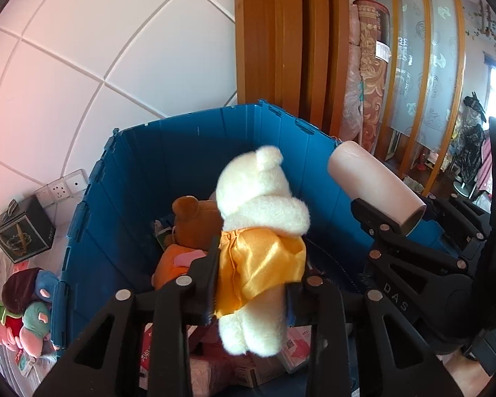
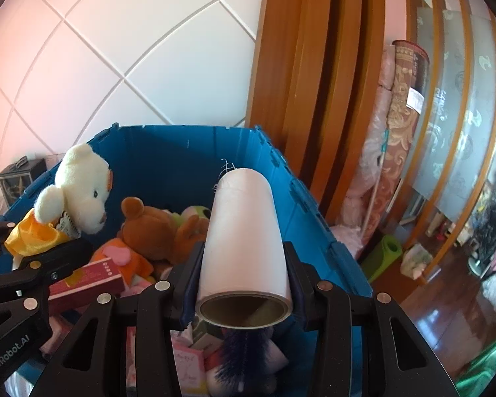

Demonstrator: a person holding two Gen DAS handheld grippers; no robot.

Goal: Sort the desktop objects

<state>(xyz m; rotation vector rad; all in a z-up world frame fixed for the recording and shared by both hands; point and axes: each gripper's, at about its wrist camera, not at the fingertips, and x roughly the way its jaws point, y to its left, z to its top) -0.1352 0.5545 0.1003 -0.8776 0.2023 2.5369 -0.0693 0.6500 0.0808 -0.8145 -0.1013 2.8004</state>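
My left gripper (image 1: 251, 284) is shut on a white teddy bear (image 1: 258, 218) in a yellow satin shirt and holds it upright above the open blue crate (image 1: 182, 152). My right gripper (image 2: 243, 274) is shut on a white roll on a cardboard core (image 2: 244, 231), held over the crate's (image 2: 188, 145) right side. The bear (image 2: 79, 182) and the left gripper's fingers (image 2: 59, 258) show at the left of the right wrist view; the roll (image 1: 373, 182) shows at the right of the left wrist view.
The crate holds a brown teddy bear (image 2: 152, 228), an orange plush (image 2: 125, 258), pink and red boxes (image 2: 86, 281) and a dark blue brush (image 2: 244, 357). Left of the crate lie plush toys (image 1: 23, 311) and a dark box (image 1: 23, 228). A tiled wall and a wooden door frame (image 1: 281, 39) stand behind.
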